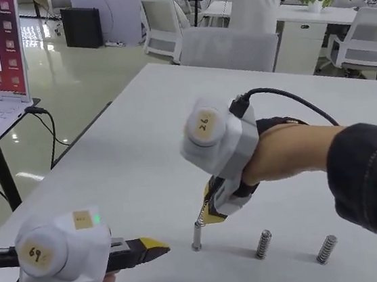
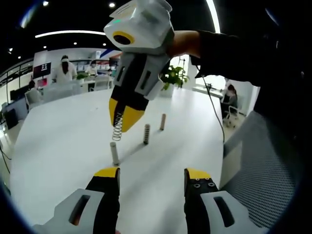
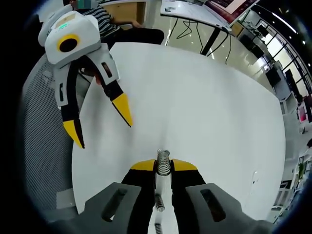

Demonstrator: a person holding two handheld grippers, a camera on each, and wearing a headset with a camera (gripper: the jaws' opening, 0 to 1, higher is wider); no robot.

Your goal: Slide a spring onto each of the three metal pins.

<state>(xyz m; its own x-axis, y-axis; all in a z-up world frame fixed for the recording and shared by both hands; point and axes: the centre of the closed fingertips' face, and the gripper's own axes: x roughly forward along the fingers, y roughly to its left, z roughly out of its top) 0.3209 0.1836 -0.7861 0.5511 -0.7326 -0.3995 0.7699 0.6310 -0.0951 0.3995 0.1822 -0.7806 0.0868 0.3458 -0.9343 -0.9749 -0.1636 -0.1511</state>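
- The right hand-held gripper (image 1: 210, 213) has its jaws closed on a spring (image 2: 117, 127), held just above the bare pin (image 1: 197, 237) on the white worktop (image 1: 129, 161).
- 2 more pins stand in the same row, the middle pin (image 1: 263, 244) and the end pin (image 1: 327, 249), each already wearing a spring.
- The left hand-held gripper (image 2: 152, 174) hovers nearby, jaws wide apart and holding nothing.

black fingers (image 2: 107, 187) tipped yellow; silver spring (image 2: 117, 127); white table (image 2: 58, 141).
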